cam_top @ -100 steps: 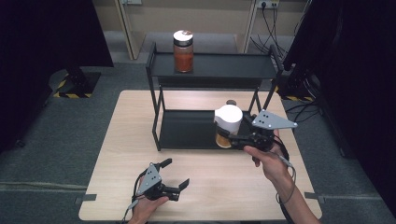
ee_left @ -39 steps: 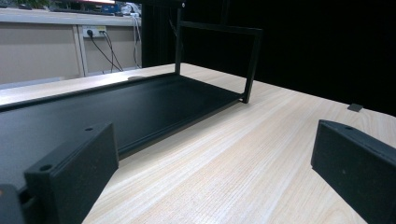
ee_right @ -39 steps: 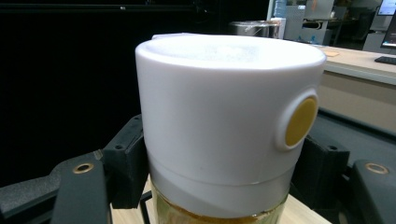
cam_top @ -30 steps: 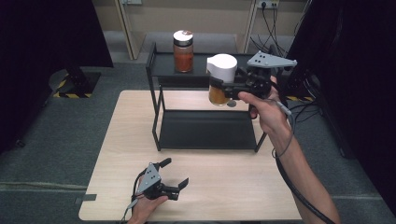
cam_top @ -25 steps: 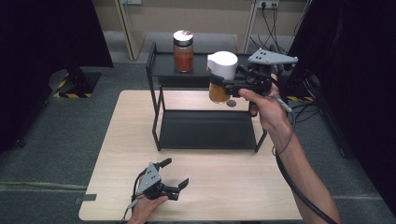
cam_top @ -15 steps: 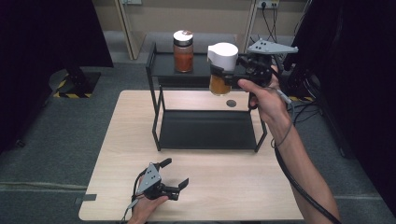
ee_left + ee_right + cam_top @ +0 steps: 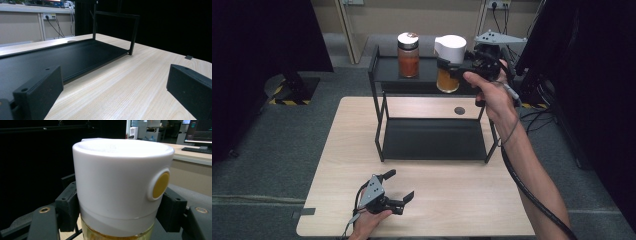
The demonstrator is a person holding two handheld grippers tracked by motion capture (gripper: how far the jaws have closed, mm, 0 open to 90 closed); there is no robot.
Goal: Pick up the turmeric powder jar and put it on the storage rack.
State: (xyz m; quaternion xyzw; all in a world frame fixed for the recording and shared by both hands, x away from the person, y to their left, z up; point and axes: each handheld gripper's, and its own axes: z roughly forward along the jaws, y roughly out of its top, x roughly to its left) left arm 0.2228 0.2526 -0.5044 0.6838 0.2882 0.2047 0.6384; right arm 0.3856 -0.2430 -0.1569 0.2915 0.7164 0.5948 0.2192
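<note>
A jar with a white lid (image 7: 450,47) and yellow contents is held at the right end of the black rack's top shelf (image 7: 387,70). My right gripper (image 7: 451,66) is shut on it from the right. In the right gripper view the jar (image 7: 112,170) sits between the two pads of the right gripper (image 7: 120,207), just under the lid. Whether the jar touches the shelf I cannot tell. A second jar (image 7: 408,55) with red-orange contents stands on the shelf's left part. My left gripper (image 7: 399,185) rests on the table's front edge, open and with nothing in it; in its own view the left gripper (image 7: 115,90) faces the rack's lower shelf (image 7: 62,60).
The rack's lower shelf (image 7: 432,140) is bare. The wooden table (image 7: 452,205) has a small dark round mark (image 7: 459,110) behind the rack. Dark screens stand to the left and right, and cables lie on the floor at the back right.
The right gripper lifted the white-lidded jar off the lower shelf to the level of the top shelf, and over the last second moved it further up and back. The left gripper stayed put.
</note>
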